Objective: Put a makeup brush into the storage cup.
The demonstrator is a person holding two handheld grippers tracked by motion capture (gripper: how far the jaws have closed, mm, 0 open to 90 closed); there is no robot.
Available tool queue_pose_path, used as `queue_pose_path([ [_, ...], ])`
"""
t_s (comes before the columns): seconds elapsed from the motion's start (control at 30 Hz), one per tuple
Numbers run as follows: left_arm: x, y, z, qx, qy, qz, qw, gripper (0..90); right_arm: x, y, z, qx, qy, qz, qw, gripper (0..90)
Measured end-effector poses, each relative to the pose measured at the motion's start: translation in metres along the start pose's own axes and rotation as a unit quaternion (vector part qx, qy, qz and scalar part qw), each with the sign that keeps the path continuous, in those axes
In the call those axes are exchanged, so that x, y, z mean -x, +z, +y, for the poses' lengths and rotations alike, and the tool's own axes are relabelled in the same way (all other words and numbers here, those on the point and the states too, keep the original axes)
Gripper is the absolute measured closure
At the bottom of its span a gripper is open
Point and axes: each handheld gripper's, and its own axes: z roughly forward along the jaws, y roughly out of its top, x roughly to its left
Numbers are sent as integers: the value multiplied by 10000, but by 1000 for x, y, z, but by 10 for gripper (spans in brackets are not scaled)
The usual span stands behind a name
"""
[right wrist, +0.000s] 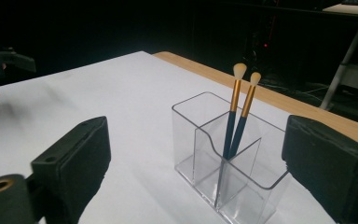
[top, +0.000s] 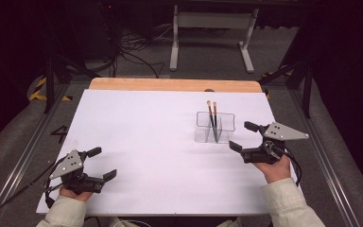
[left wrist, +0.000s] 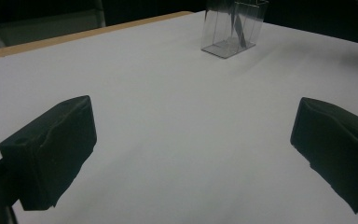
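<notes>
Resting low-left: the left gripper [top: 94, 165] sat at the lower left of the high view, jaws spread wide, grasping nothing.
Table: the white table [top: 142, 137] lay bare through the middle.
Holder: the clear holder [top: 215, 126] stood right of centre, two brushes [right wrist: 237, 112] upright inside.
Right gripper: the right gripper [top: 244, 137] hovered just beside the holder, jaws released.
Advice: likely best to pinch one handle above the rim, then lift straight.

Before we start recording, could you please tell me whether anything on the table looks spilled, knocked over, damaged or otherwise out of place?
Nothing stands out. The clear holder stands upright on the white table, and the two brushes lean together inside it, bristles up. The left tool and right tool are both open and hold nothing.
</notes>
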Motion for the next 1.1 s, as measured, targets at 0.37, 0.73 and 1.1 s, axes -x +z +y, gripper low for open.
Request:
queue_pose_path([
  [0.37,0,-4,2,112,36,-132,9998,3,-6,-7,-10,-100,-70,284,9995,9],
  [0.73,0,-5,2,100,49,-169,9998,3,-17,-4,-26,-270,-361,436,9980,5],
  [1.1,0,-5,2,92,21,-203,9997,3,-17,-1,-48,-214,-347,393,9984,0],
])
